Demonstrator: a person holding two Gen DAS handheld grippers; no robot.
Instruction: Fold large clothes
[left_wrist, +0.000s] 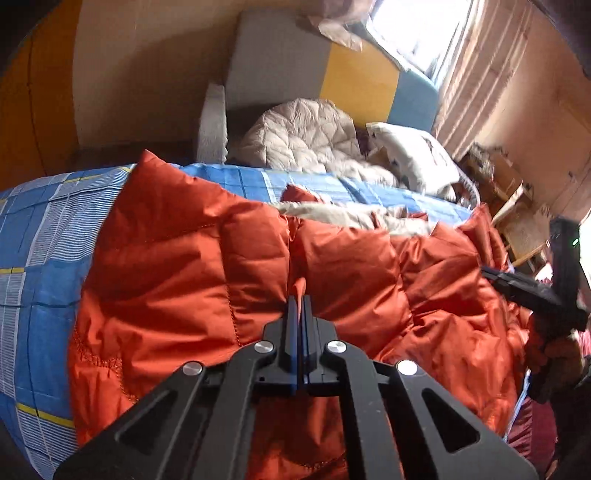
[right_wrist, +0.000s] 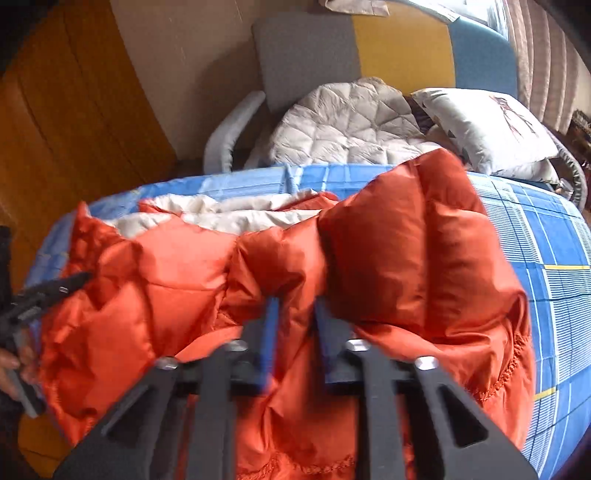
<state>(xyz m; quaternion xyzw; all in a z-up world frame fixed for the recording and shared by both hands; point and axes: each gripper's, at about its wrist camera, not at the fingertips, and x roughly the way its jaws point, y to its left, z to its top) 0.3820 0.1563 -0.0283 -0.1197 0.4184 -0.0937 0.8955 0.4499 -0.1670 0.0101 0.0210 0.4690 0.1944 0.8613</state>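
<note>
Here, bed (left_wrist: 40, 236) under blue checked sheet carries the orange puffer jacket (left_wrist: 177, 266), spread across it, cream lining showing. Left tongs (left_wrist: 299, 299) pressed together, a thin ridge of jacket fabric pinched between them. Right tongs (right_wrist: 295, 306) parted, jacket fabric bunched between, apparently ungripped.

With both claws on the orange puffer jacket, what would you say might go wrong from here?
1. The left claw pinches only a thin ridge of the slick orange jacket; it may slip out when lifted.
2. The right claw stands open around a puffy fold, so it may close on too much fabric.
</note>
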